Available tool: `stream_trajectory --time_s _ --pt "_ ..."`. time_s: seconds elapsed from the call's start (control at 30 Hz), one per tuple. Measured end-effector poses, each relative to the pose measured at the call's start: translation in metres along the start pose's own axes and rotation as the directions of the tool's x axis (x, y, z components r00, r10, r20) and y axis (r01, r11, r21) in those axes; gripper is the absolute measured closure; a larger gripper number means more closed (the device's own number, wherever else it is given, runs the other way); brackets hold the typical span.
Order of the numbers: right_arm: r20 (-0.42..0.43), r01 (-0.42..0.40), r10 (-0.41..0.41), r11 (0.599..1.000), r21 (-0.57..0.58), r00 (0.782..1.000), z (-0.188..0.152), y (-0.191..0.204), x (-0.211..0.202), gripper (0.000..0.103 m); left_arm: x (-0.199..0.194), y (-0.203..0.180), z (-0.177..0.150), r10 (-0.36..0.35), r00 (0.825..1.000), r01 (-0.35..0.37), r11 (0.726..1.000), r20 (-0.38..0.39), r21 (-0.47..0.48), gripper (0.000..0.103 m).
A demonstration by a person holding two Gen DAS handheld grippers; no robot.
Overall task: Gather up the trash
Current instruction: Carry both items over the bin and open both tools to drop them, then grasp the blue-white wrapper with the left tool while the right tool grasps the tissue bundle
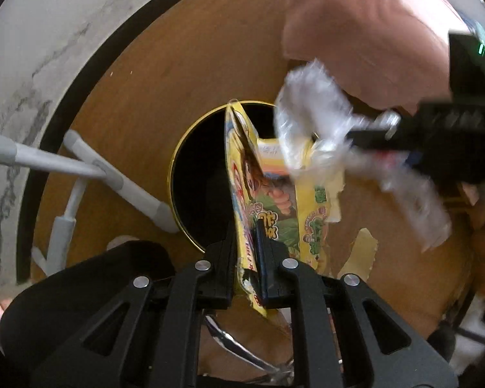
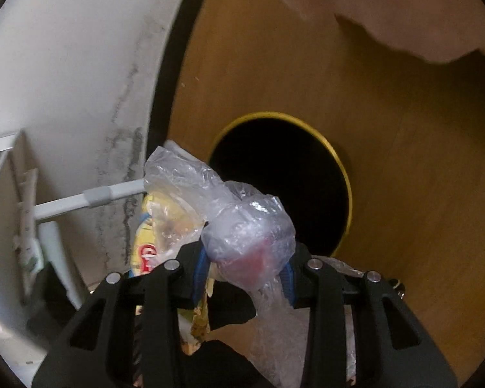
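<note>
My left gripper is shut on a yellow printed snack wrapper, which hangs over a round black bin with a gold rim on the wooden floor. The right gripper reaches in from the right of the left wrist view, blurred, with a crumpled clear plastic bag. In the right wrist view my right gripper is shut on that clear plastic bag, something red showing inside it. The bin's gold rim lies just beyond it. The yellow wrapper shows to the left.
A white marbled wall with a dark skirting curves along the left. White and grey tube legs of a stand rest beside the bin. A pink cloth hangs at the upper right. A torn yellow scrap lies on the brown floor.
</note>
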State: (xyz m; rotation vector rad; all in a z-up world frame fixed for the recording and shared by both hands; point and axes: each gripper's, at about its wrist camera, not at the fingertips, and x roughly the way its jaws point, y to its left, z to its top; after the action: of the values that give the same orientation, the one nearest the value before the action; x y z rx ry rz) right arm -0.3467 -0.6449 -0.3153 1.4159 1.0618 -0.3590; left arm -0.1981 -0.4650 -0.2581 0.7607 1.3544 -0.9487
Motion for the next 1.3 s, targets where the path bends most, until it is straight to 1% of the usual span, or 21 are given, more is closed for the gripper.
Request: stream_trajectory --time_s 0.07,0.1,0.13,0.17,0.2,0.37,0.47,0.5,0.53,0.6,0.67,0.7,0.73,0.8,0.83,0.9,1.0,1.07,1.13,1.23,1.3 --pt "-0.004 -0.037 0.038 0.999 0.037 0.999 0.004 0.000 0.010 0.055 -0.003 0.014 0.012 0.000 1.000 0.000 1.000 0.027 -0.019 0.089" --pt "-0.003 -0.058 0.058 0.997 0.049 0.998 0.005 0.002 0.013 0.030 -0.002 0.016 0.015 0.001 0.999 0.000 1.000 0.033 -0.027 0.074" --pt "0.002 -0.070 0.070 0.996 0.053 0.998 0.005 0.003 0.013 0.017 -0.002 0.019 0.015 -0.005 0.999 0.006 0.999 0.039 -0.036 0.062" --pt "0.013 -0.080 0.080 0.996 0.048 0.997 0.007 0.000 0.011 0.008 -0.003 0.017 0.012 0.004 0.999 -0.002 0.999 0.052 -0.043 0.025" --pt "0.018 -0.086 0.085 0.996 0.040 0.996 0.007 -0.002 0.010 0.008 -0.006 0.018 0.013 0.032 0.996 -0.028 0.999 0.079 -0.045 0.010" --pt "0.040 -0.114 0.112 0.991 0.073 0.993 0.011 -0.013 -0.003 0.008 -0.008 0.004 0.015 -0.016 0.996 0.019 0.999 0.092 -0.028 0.010" --pt "0.154 -0.051 0.042 0.997 0.060 0.987 0.017 -0.012 -0.041 0.008 -0.031 -0.024 0.008 -0.094 0.987 0.089 0.995 0.129 0.047 0.010" --pt "0.233 -0.013 0.003 0.999 0.042 0.972 0.017 -0.005 -0.068 0.008 -0.044 -0.034 0.006 -0.122 0.980 0.111 0.991 0.160 0.078 0.010" --pt "0.298 0.023 -0.030 0.999 0.027 0.954 0.015 0.002 -0.092 0.008 -0.070 -0.049 0.003 -0.166 0.962 0.139 0.981 0.217 0.134 0.010" --pt "0.474 0.110 -0.088 0.994 -0.020 0.876 0.002 0.030 -0.151 0.008 -0.131 -0.070 -0.007 -0.241 0.903 0.162 0.958 0.354 0.238 0.010" --pt "0.632 0.187 -0.095 0.979 -0.081 0.769 -0.022 0.065 -0.206 0.007 -0.209 -0.075 -0.025 -0.294 0.801 0.143 0.940 0.522 0.311 0.009" --pt "0.716 0.232 -0.071 0.964 -0.130 0.695 -0.040 0.091 -0.233 0.007 -0.240 -0.072 -0.034 -0.302 0.758 0.126 0.938 0.578 0.324 0.006" --pt "0.770 0.270 -0.038 0.947 -0.176 0.636 -0.056 0.116 -0.252 0.007 -0.276 -0.064 -0.044 -0.291 0.708 0.094 0.942 0.643 0.322 0.006" --pt "0.824 0.318 0.045 0.910 -0.267 0.565 -0.086 0.162 -0.270 0.007 -0.325 -0.043 -0.064 -0.216 0.633 0.014 0.963 0.743 0.268 0.006" --pt "0.831 0.332 0.094 0.888 -0.319 0.548 -0.098 0.186 -0.273 0.007 -0.348 -0.025 -0.074 -0.150 0.599 -0.033 0.977 0.786 0.211 0.006" --pt "0.814 0.338 0.172 0.848 -0.409 0.554 -0.117 0.228 -0.265 0.007 -0.380 0.019 -0.097 0.013 0.556 -0.113 0.992 0.831 0.060 0.006" --pt "0.753 0.343 0.259 0.769 -0.540 0.604 -0.140 0.290 -0.233 0.007 -0.398 0.088 -0.131 0.230 0.542 -0.161 0.972 0.808 -0.168 0.006" --pt "0.684 0.352 0.288 0.689 -0.634 0.670 -0.153 0.336 -0.195 0.007 -0.404 0.146 -0.165 0.392 0.547 -0.186 0.918 0.740 -0.350 0.006" --pt "0.630 0.371 0.290 0.607 -0.703 0.720 -0.165 0.375 -0.157 0.007 -0.406 0.203 -0.203 0.545 0.552 -0.215 0.824 0.631 -0.524 0.006" --pt "0.578 0.408 0.275 0.486 -0.773 0.769 -0.191 0.421 -0.107 0.007 -0.406 0.265 -0.243 0.646 0.575 -0.208 0.709 0.502 -0.673 0.006" --pt "0.546 0.401 0.274 0.442 -0.803 0.792 -0.202 0.442 -0.081 0.007 -0.406 0.294 -0.252 0.653 0.598 -0.192 0.680 0.466 -0.707 0.006"
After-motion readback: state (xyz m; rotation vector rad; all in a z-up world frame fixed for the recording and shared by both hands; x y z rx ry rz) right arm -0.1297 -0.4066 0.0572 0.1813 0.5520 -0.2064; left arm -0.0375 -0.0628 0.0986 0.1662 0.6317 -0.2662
